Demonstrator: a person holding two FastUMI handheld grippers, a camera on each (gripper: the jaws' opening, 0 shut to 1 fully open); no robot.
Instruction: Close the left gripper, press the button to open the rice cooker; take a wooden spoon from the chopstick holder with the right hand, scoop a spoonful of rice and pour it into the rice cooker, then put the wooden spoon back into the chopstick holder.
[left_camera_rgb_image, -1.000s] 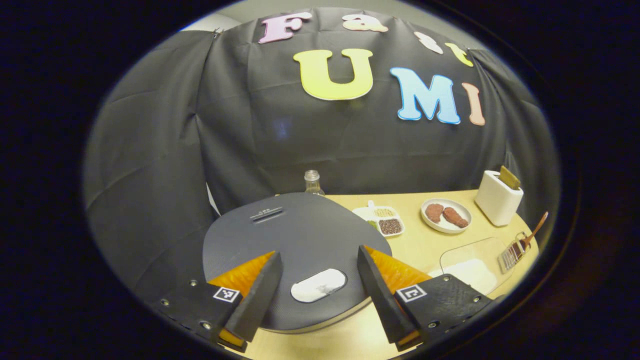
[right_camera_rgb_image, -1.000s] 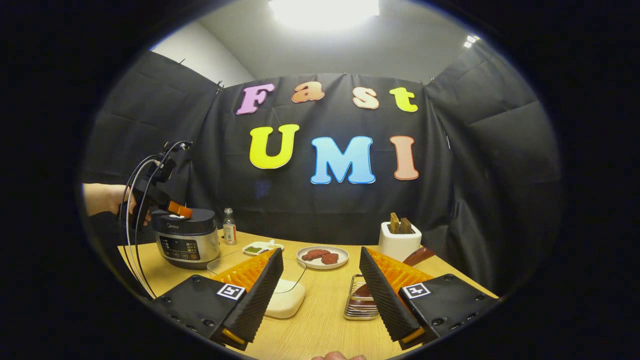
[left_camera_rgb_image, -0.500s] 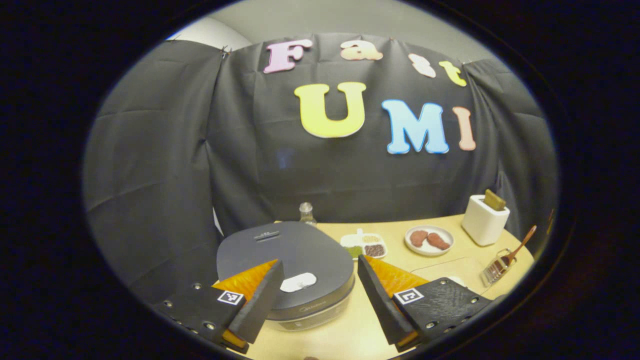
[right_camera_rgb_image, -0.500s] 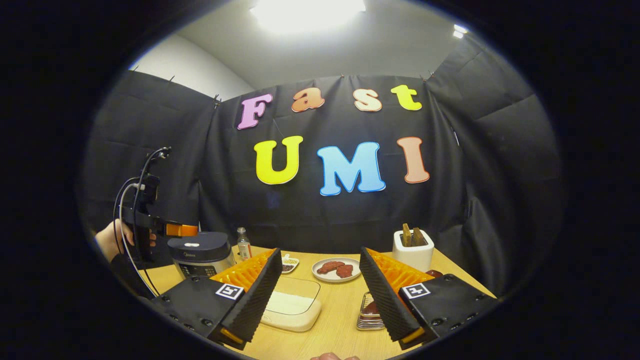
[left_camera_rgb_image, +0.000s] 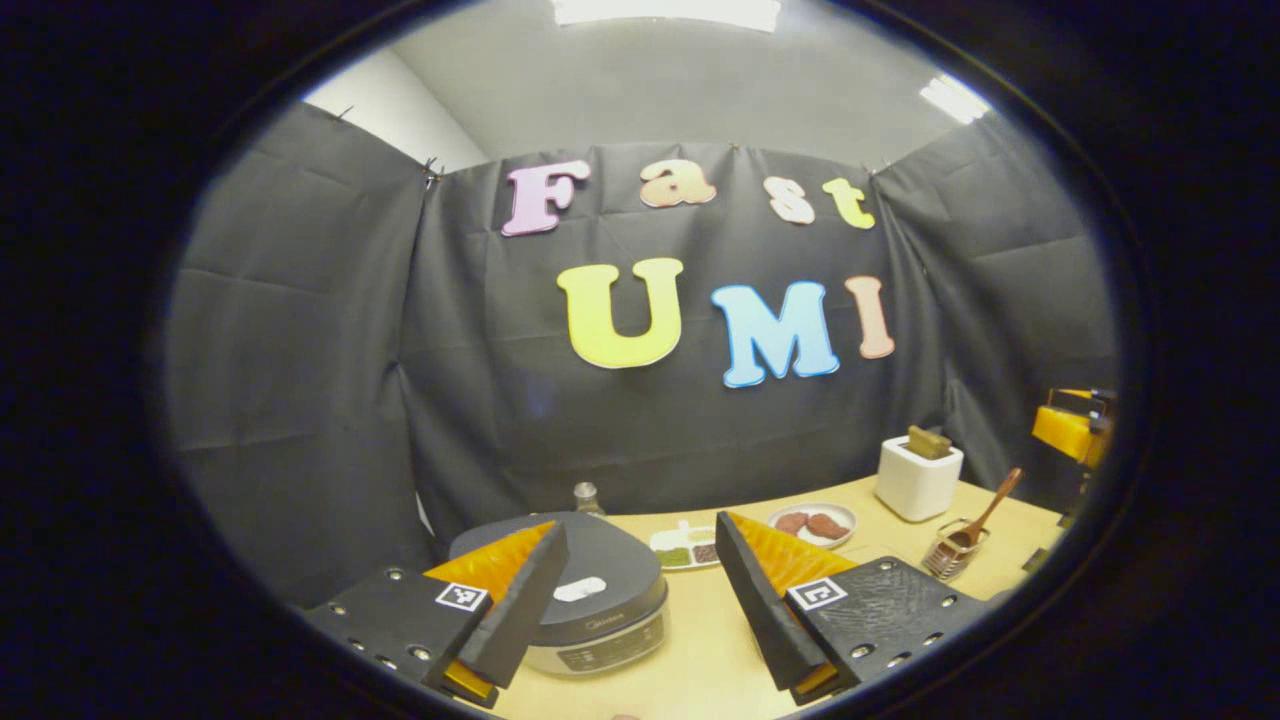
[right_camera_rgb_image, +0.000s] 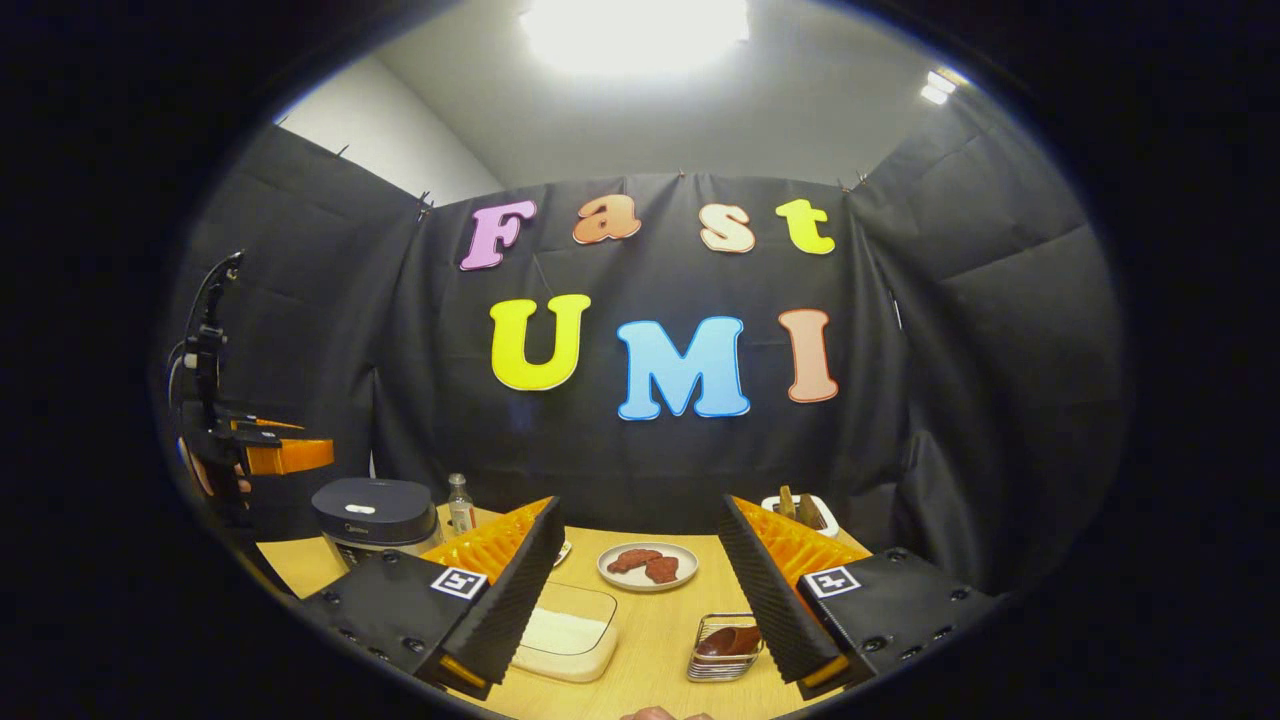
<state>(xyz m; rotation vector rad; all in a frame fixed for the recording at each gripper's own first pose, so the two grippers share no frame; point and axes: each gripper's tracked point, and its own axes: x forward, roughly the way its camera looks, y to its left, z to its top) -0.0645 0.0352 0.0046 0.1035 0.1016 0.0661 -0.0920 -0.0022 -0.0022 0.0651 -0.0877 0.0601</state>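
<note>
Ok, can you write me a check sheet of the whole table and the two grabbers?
Surface: wooden table, bare patches between things.
Job's things: rice cooker lid down; wooden spoon standing in the chopstick holder; rice box with its lid on.
Clutter: toaster, plate of meat, divided dish, small bottle.
Grippers: left gripper open, above the table near the cooker; right gripper open, holding nothing.
Cables: black loops on the left gripper, in the right gripper view.
Surroundings: black cloth wall, ceiling light.
</note>
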